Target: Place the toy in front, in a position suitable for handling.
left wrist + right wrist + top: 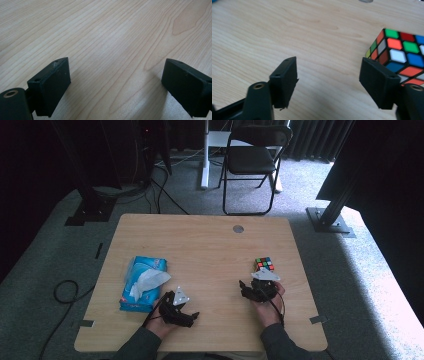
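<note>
Black jaws of the right gripper (pixel 328 82) rise from the bottom of the right gripper view, spread wide with nothing between them. Just past the right-hand jaw, at the right edge of that frame, sits the puzzle cube (pixel 402 53), scrambled in red, green, blue, white and orange tiles; it lies beside the jaw, not between the two. In the high view the cube (pixel 264 265) rests on the wooden table (pixel 210 245), right of centre, directly above the right gripper (pixel 257 287). The left gripper (pixel 182 312) lies in the lower middle of that frame, and its own view shows its jaws spread over bare wood (pixel 112 37).

The cube looks light, rigid and hard, with smooth plastic faces that could slip under a weak pinch. Its layers may twist, so the best hold is probably square across two opposite flat faces, centred, not on corners or edges. A tissue pack (pixel 144 282) lies at lower left, well apart.
</note>
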`<state>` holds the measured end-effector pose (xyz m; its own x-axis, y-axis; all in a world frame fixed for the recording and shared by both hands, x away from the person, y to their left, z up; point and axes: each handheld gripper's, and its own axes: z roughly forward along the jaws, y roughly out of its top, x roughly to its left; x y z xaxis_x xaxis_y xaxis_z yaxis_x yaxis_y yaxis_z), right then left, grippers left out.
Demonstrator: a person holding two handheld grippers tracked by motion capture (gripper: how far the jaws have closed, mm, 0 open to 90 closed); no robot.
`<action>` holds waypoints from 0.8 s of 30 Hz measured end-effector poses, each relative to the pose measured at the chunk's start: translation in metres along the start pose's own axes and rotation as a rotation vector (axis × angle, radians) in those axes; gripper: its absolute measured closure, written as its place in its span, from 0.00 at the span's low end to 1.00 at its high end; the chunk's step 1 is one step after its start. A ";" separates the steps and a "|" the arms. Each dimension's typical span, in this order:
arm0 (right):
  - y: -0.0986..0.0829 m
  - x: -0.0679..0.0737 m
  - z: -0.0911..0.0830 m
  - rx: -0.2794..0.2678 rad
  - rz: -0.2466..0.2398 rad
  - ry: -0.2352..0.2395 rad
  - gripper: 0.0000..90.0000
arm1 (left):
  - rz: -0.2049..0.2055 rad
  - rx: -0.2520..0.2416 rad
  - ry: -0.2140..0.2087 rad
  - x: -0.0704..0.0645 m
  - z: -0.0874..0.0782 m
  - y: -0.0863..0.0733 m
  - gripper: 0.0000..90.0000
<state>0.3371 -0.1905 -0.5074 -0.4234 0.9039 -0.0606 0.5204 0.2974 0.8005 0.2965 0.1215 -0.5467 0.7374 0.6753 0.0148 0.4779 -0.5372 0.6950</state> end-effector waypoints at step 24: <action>0.030 -0.048 0.002 0.051 -0.014 -0.061 0.14 | 0.000 0.001 0.001 0.000 0.000 0.000 0.10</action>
<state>0.3743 -0.2245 -0.4814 -0.3858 0.9162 -0.1085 0.5524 0.3236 0.7682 0.2964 0.1215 -0.5467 0.7372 0.6755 0.0157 0.4780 -0.5378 0.6945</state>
